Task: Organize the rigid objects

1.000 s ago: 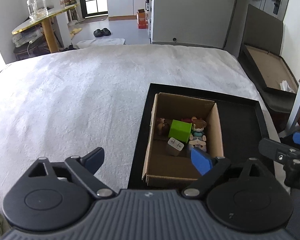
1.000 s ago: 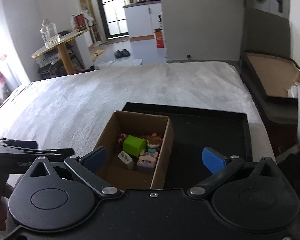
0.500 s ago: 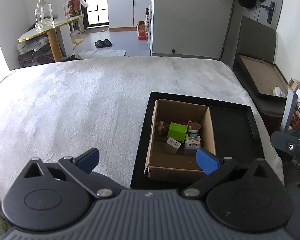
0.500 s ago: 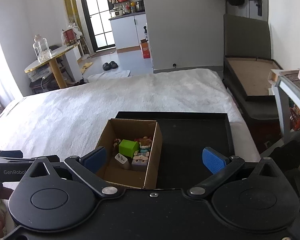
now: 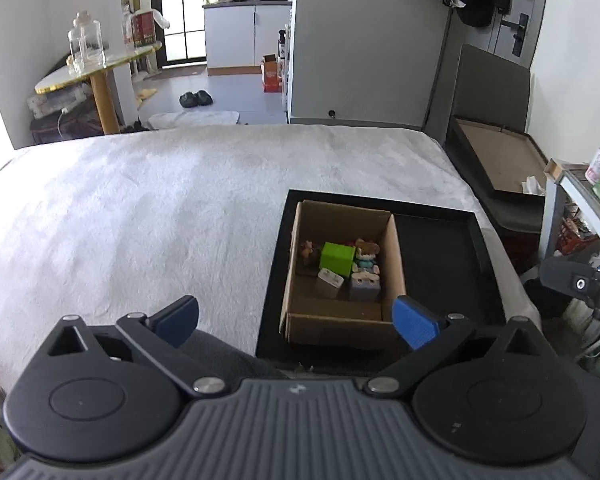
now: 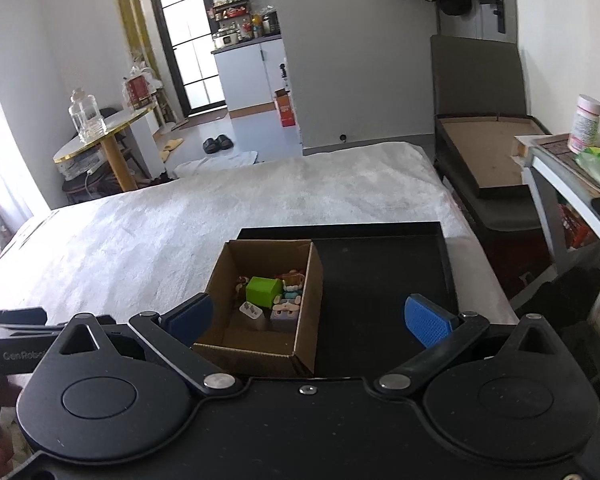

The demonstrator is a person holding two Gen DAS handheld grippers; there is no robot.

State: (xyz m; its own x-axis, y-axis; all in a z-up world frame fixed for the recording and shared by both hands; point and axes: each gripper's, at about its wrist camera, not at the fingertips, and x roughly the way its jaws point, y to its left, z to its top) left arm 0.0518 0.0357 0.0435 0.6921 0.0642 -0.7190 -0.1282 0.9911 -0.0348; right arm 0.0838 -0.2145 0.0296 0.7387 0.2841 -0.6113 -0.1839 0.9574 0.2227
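Bed: white fuzzy blanket (image 5: pixel 148 216) under a black tray (image 5: pixel 440 240) at its near right.
Box: open cardboard box (image 5: pixel 296 240) in the tray's left part, holding a green cube (image 5: pixel 337 257), a white plug (image 5: pixel 329 280) and small figurines (image 5: pixel 365 268).
Left gripper (image 5: pixel 296 322): jaws wide apart, just opened further, nothing between them.
Right gripper (image 6: pixel 308 318): jaws wide, empty.
Room: round table (image 5: pixel 96 70) far left, kitchen beyond.
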